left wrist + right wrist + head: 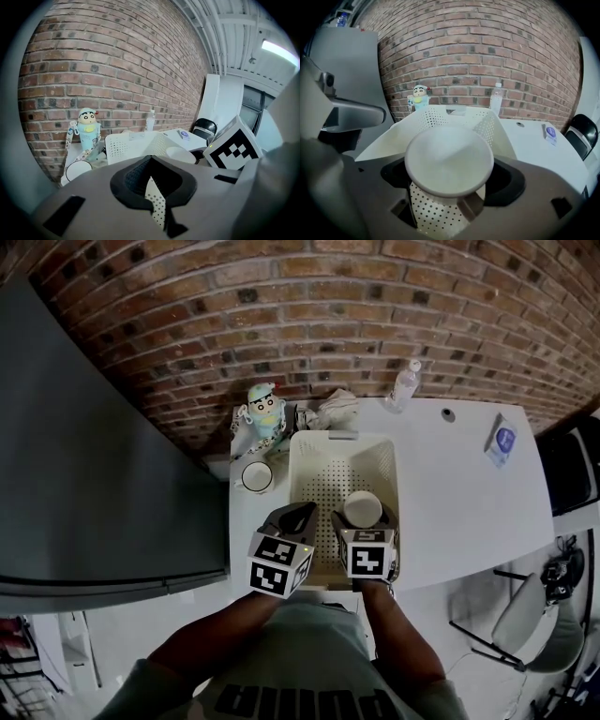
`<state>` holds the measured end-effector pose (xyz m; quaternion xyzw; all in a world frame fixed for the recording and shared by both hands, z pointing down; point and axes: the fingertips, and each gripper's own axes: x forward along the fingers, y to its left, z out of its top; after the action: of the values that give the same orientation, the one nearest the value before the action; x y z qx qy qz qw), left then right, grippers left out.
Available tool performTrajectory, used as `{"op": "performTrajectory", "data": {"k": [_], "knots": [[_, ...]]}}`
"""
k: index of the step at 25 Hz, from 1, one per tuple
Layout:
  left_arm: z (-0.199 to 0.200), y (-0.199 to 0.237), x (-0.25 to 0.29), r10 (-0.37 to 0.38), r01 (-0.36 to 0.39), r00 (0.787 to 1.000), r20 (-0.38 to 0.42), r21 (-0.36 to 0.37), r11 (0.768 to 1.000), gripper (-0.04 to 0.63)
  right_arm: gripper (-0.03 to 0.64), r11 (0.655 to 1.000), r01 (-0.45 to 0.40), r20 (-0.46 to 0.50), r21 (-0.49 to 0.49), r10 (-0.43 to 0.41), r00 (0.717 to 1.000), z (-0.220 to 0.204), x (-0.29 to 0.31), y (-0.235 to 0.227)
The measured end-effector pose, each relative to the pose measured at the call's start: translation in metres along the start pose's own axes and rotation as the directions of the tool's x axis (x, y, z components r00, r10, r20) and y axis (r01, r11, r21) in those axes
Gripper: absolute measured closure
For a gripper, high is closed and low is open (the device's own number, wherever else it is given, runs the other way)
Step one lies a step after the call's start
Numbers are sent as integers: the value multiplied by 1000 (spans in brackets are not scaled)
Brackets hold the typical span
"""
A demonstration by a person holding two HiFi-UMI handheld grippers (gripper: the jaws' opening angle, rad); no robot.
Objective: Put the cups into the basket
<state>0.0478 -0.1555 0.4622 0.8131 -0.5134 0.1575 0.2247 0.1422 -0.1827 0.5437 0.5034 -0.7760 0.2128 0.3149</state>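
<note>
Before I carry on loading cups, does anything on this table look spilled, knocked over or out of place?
Nothing spilled or broken. Only a crumpled white wad behind the basket looks untidy. One cup sits in the right claw over the basket; the other cup stands upright beside it.

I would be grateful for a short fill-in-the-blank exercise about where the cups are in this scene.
1. The right gripper holds a white cup over the ___.
2. A second cup stands on the white table, on the person's ___ side.
3. The wall behind the table is made of ___.
Missing words: basket; left; brick.
</note>
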Motion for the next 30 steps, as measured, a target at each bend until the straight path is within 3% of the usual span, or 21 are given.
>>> {"op": "performTrajectory", "data": {"k": [4,21,26,30], "knots": [[-2,0,10,3,-4,1000,-20,-14,1000,589,210,999,-27,-36,19,28,999,-5,12,3],[-12,4,19,30,-32,998,-54,-42,999,589,210,1000,3,-181,17,0,983,-41,50,-7],[-12,4,18,29,-31,998,-50,-43,999,589,210,996,-43,-187,72,56,981,-46,54,3],[-11,3,18,27,-29,999,-46,-52,998,589,210,996,-11,-240,87,32,970,-58,51,-6]]}}
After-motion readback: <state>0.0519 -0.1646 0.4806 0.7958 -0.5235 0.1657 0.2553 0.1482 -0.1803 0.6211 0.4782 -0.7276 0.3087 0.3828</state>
